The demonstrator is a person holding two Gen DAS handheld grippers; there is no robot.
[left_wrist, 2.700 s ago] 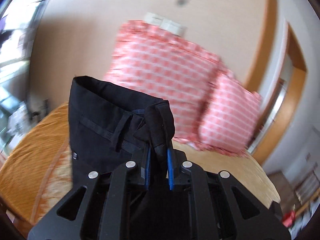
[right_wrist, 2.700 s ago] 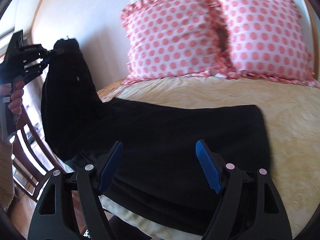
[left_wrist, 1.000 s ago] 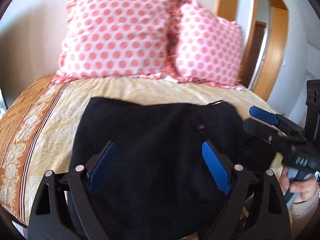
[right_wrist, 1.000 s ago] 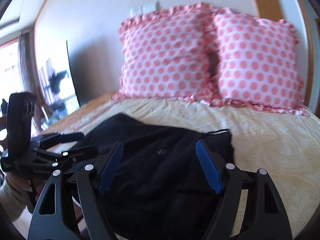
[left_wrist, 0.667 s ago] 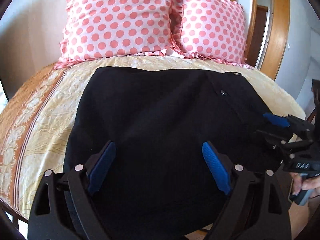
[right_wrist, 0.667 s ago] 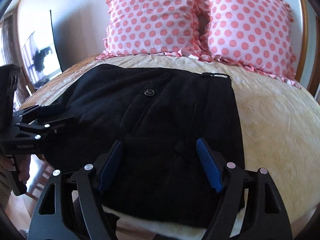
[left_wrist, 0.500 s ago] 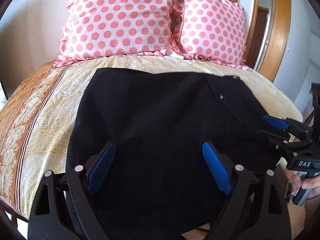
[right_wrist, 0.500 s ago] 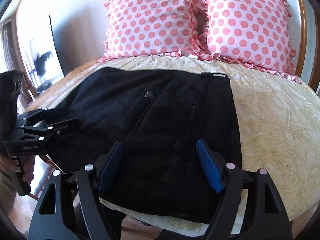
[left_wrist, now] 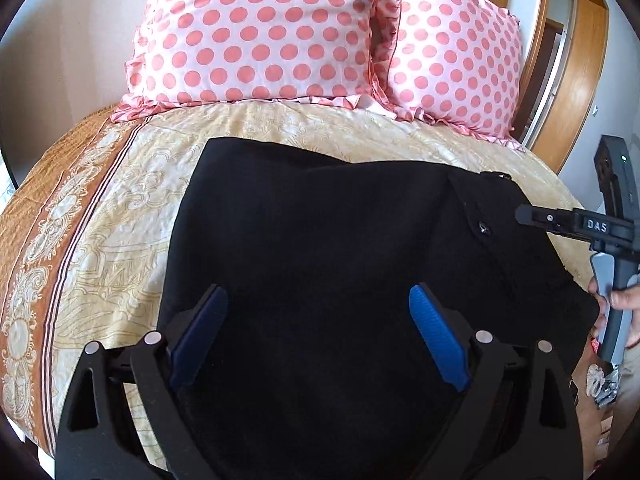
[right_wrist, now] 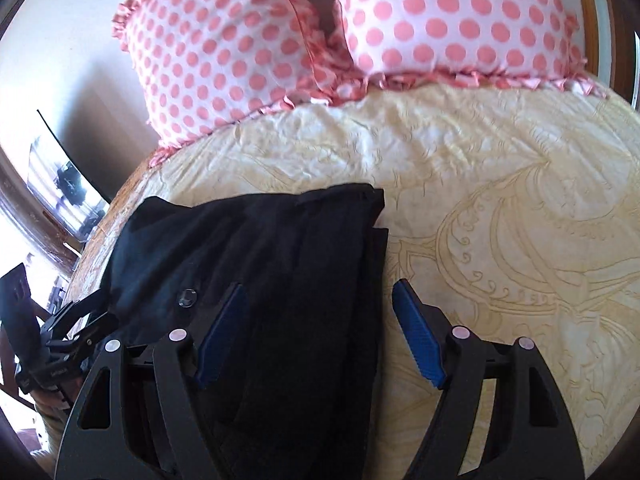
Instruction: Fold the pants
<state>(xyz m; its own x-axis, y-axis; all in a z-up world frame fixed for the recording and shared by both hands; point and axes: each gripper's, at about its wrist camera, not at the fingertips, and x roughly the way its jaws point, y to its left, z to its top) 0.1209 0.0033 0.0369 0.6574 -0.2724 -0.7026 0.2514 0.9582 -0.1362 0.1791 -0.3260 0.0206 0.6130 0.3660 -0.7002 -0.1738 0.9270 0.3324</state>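
Note:
The black pants (left_wrist: 320,248) lie folded on the bed, also seen in the right wrist view (right_wrist: 272,264), with a button (right_wrist: 187,297) on top. My left gripper (left_wrist: 316,334) is open and empty, just above the near part of the pants. My right gripper (right_wrist: 318,332) is open and empty over the pants' right edge. In the left wrist view the right gripper (left_wrist: 528,214) reaches over the pants' right side. In the right wrist view the left gripper (right_wrist: 86,314) sits at the pants' left edge.
The bed (left_wrist: 100,240) has a cream patterned cover with a brown border. Two pink polka-dot pillows (left_wrist: 256,32) (left_wrist: 452,60) lean against the wall at the back. A wooden door frame (left_wrist: 576,80) stands at the right.
My left gripper let go of the waistband after laying it over the legs. Both grippers now hover open; the right one has swung toward the pants' right edge.

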